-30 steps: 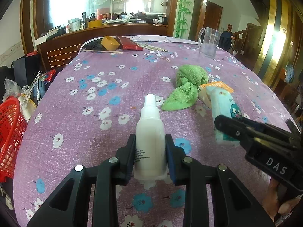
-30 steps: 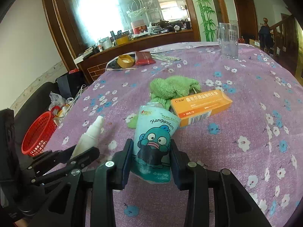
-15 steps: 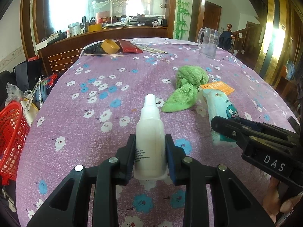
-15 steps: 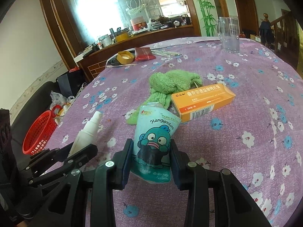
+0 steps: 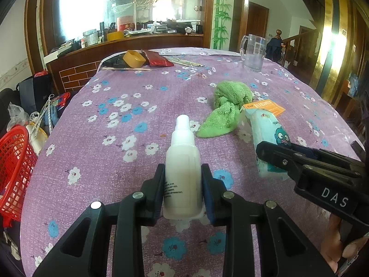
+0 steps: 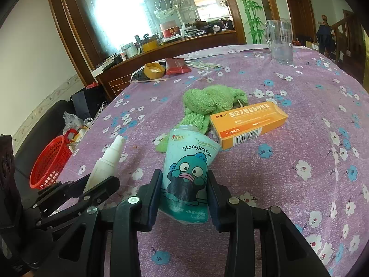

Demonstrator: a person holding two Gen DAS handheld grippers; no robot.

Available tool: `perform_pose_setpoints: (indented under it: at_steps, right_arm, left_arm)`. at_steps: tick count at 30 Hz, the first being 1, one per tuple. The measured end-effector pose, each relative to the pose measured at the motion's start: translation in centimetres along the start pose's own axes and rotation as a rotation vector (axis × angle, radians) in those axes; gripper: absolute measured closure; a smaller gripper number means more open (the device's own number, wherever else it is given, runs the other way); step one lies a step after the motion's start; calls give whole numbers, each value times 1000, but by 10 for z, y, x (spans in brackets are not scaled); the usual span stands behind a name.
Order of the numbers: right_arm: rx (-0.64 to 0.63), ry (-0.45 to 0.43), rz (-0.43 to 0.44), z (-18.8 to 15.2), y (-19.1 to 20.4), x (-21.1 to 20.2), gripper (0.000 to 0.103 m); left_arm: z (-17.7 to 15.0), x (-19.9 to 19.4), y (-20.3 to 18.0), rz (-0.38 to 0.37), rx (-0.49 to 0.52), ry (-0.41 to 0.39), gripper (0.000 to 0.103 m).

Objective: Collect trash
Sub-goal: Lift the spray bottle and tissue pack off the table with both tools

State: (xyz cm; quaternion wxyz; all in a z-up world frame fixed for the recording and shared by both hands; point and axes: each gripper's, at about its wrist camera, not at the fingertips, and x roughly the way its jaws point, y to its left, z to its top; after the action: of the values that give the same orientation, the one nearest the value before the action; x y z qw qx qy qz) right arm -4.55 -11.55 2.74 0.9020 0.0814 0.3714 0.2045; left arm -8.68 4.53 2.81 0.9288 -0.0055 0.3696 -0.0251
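My left gripper is shut on a white spray bottle, nozzle pointing away, held just above the purple flowered tablecloth. My right gripper is shut on a teal cartoon tissue pack; this pack and the right gripper also show at right in the left wrist view. The bottle and left gripper show at left in the right wrist view. An orange medicine box and a green cloth lie just beyond the pack.
A red basket stands off the table's left edge, also in the right wrist view. A glass mug stands at the far right. A yellow tape roll and red packet lie at the far edge.
Both grippers keep their hold. The view has shifted slightly, with the table items and red basket sliding a little lower and left in frame.
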Motion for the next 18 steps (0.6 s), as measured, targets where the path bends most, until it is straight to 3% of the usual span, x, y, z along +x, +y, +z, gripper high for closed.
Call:
perform_pose_setpoints:
  at_steps: [18]
  right_arm:
    - [5,-4,-35,1,1,-1,63]
  left_arm:
    - [2,-2,7,-29,-27,14,74]
